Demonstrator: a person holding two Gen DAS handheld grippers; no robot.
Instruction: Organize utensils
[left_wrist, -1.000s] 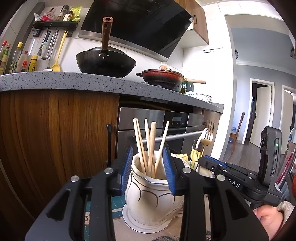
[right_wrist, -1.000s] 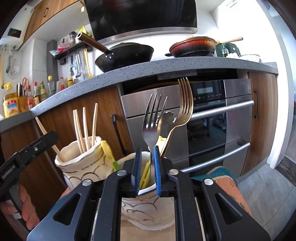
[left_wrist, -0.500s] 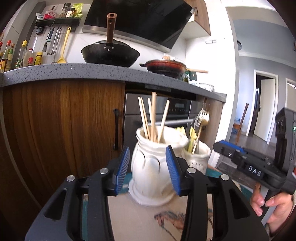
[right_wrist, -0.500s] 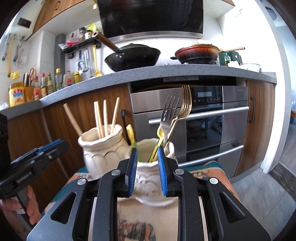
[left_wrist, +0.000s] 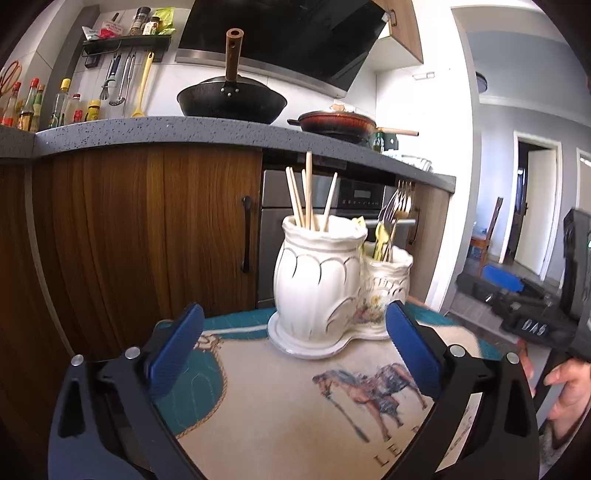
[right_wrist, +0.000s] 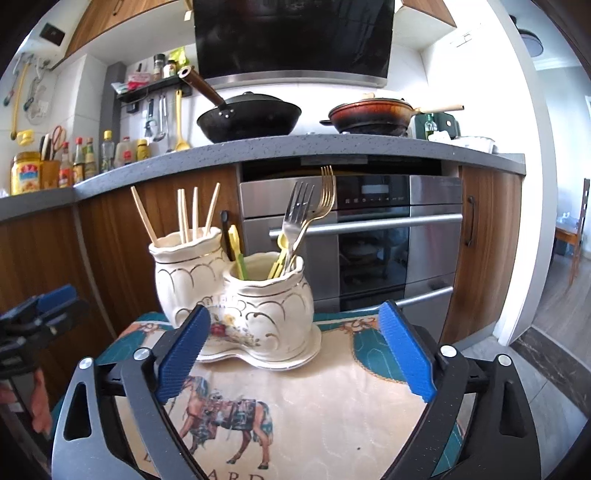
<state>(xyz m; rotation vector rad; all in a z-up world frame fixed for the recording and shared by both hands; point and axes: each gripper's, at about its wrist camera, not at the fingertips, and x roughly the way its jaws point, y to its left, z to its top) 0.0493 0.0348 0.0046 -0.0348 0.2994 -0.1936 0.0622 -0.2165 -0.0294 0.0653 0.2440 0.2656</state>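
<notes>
Both the left gripper (left_wrist: 293, 343) and right gripper (right_wrist: 295, 350) have been drawn back, jaws opening on nothing, from the twin holder (right_wrist: 236, 295) on the cloth (right_wrist: 332, 406), where chopsticks (right_wrist: 186, 216) and forks (right_wrist: 310, 206) stand sorted, so the task is judged nearly finished.

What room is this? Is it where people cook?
Yes, a home kitchen. A black wok and a red pan sit on the counter, with an oven built in underneath.
</notes>
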